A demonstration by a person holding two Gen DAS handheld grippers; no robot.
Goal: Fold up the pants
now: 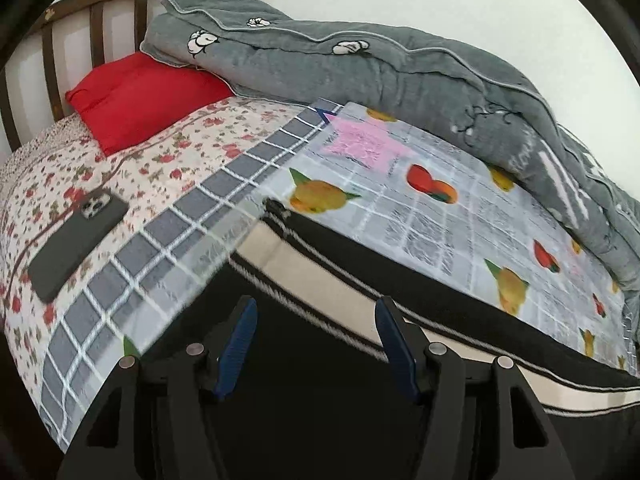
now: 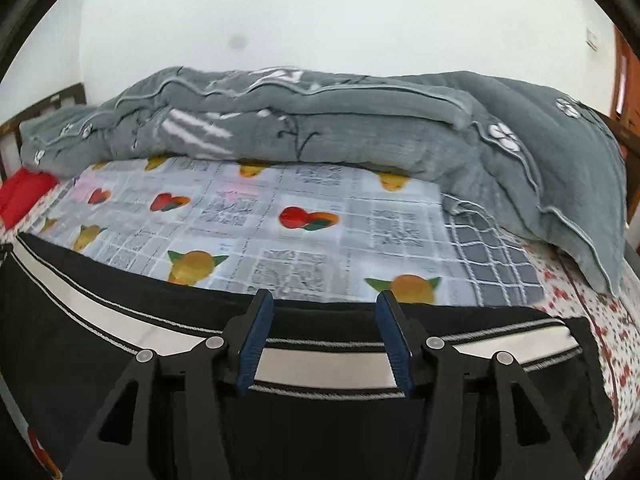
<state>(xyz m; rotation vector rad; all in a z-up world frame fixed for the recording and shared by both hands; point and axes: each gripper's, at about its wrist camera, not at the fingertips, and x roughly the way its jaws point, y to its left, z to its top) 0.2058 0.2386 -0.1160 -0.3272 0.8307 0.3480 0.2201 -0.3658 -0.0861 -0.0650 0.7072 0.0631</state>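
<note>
Black pants [image 1: 320,360] with a cream side stripe edged in thin white lines lie flat on the fruit-print sheet [image 1: 420,208] of a bed. My left gripper [image 1: 316,312] is open, its blue-padded fingers [image 1: 236,340] spread just above the black cloth near the pants' left end. In the right wrist view the pants [image 2: 320,420] stretch across the bottom, the stripe [image 2: 320,364] running left to right. My right gripper [image 2: 324,308] is open over the stripe, near the pants' far edge. Neither gripper holds cloth.
A grey quilt [image 1: 400,68] is bunched along the wall side of the bed, also in the right wrist view [image 2: 320,120]. A red pillow [image 1: 144,96] lies by the headboard [image 1: 92,16]. A dark phone [image 1: 76,240] lies on the floral sheet at left.
</note>
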